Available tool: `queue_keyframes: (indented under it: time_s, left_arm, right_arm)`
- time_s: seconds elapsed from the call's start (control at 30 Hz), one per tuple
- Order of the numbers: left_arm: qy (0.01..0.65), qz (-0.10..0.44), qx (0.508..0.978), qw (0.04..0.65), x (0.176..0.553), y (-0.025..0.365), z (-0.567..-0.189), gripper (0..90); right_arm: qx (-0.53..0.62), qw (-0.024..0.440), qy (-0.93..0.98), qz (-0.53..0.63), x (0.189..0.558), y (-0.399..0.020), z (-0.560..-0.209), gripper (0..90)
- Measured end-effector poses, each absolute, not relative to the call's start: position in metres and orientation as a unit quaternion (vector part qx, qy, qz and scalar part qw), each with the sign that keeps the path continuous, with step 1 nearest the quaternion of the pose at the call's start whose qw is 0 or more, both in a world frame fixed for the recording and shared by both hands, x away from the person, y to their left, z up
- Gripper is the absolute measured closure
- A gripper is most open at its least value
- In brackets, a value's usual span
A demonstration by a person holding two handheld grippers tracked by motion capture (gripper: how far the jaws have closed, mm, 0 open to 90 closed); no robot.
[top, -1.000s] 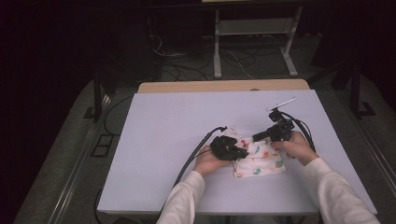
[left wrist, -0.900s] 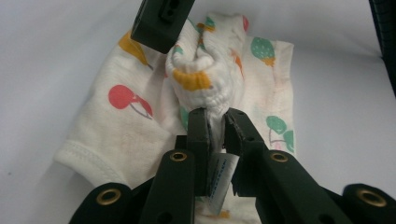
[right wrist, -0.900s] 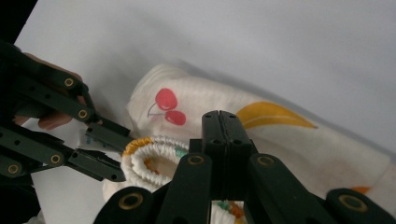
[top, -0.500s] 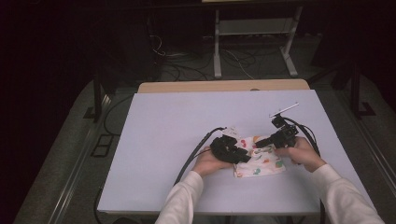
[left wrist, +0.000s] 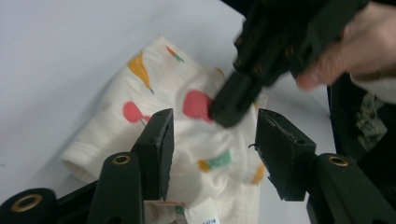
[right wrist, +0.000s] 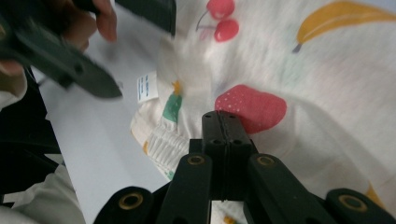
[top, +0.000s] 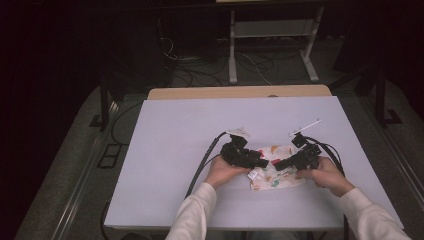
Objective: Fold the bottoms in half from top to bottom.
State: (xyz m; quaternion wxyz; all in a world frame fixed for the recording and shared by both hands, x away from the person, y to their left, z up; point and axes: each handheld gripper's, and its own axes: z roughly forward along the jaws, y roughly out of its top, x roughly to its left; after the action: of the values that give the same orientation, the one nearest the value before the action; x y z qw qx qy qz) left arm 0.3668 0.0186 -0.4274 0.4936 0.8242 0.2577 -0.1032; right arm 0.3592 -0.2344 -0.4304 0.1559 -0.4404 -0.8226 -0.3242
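A small white cloth printed with fruit lies on the pale table in front of the person. My left gripper hovers at the cloth's left edge. In the left gripper view its jaws have just been opening and stand apart over the cloth, with no pad pressing on it. My right gripper reaches in from the right with its jaws shut together, tip down on the cloth beside a printed strawberry. Its tip lies between the left jaws. A white label sticks out of the cloth's edge.
Black cables trail from both grippers across the table towards the person. A wooden strip borders the table's far edge. Beyond it, a white stand and loose cables sit on the dark floor.
The right hand has slid left and nearer the person, bringing its gripper tip over the cloth close to the left gripper. The left hand has stayed in place.
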Motion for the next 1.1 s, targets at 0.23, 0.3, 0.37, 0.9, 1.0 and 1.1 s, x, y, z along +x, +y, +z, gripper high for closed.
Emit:
queue_keyframes:
  time_s: [0.23, 0.3, 0.37, 0.9, 1.0, 1.1]
  left_arm:
    - [0.277, -0.084, 0.807, 0.514, 0.370, 0.024, -0.423, 43.0]
    - [0.287, -0.075, 0.801, 0.520, 0.371, 0.025, -0.422, 41.5]
    - [0.289, -0.073, 0.800, 0.520, 0.371, 0.025, -0.422, 39.3]
    - [0.340, -0.066, 0.786, 0.513, 0.380, 0.024, -0.432, 26.2]
    - [0.344, -0.063, 0.786, 0.510, 0.382, 0.024, -0.434, 23.8]
    - [0.346, -0.064, 0.786, 0.509, 0.382, 0.024, -0.434, 20.9]
  right_arm:
    - [-0.436, 0.156, -0.828, -0.317, 0.347, -0.233, -0.436, 88.4]
    - [-0.432, 0.155, -0.829, -0.319, 0.344, -0.234, -0.437, 88.4]
    - [-0.430, 0.153, -0.830, -0.322, 0.343, -0.234, -0.437, 88.4]
    - [-0.416, 0.068, -0.824, -0.379, 0.311, -0.236, -0.445, 88.3]
    - [-0.416, 0.057, -0.822, -0.384, 0.307, -0.236, -0.445, 88.2]
    - [-0.419, 0.054, -0.821, -0.385, 0.305, -0.235, -0.445, 87.8]
